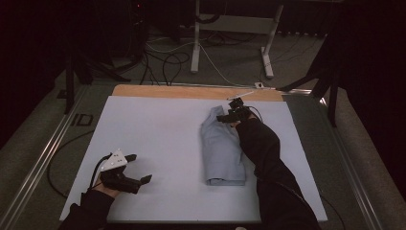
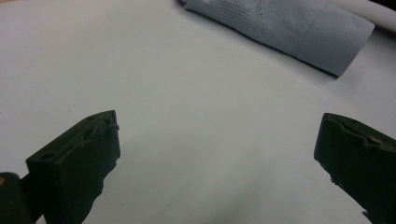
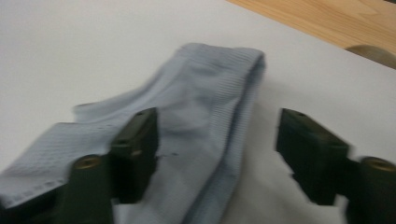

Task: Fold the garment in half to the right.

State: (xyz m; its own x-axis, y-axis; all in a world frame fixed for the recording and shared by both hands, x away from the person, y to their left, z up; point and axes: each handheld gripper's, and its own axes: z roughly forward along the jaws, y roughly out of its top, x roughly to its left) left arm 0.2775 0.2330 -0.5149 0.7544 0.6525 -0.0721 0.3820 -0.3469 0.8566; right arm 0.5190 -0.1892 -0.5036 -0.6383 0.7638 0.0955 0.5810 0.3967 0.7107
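Pale blue ribbed fabric, one folded garment (image 1: 222,148), lies on the white sheet (image 1: 158,134) that covers the wooden table (image 1: 191,92) in the high view, right of the middle. We count two grippers there: the left gripper (image 1: 139,168) rests near the front left corner, well apart from the garment, jaws spread; the right gripper (image 1: 229,115) sits at the garment's far end, and a dark sleeve (image 1: 261,153) covers part of the cloth's right edge. The room beyond the table is too dark to read.

In the left gripper view we see its two black jaws spread wide over bare sheet, with the garment (image 2: 289,28) cut off at the top edge.

In the right gripper view the right gripper (image 3: 217,135) holds nothing: its jaws stand apart above the garment (image 3: 205,107). The picture is blurred, so we cannot tell whether the left jaw touches the cloth.
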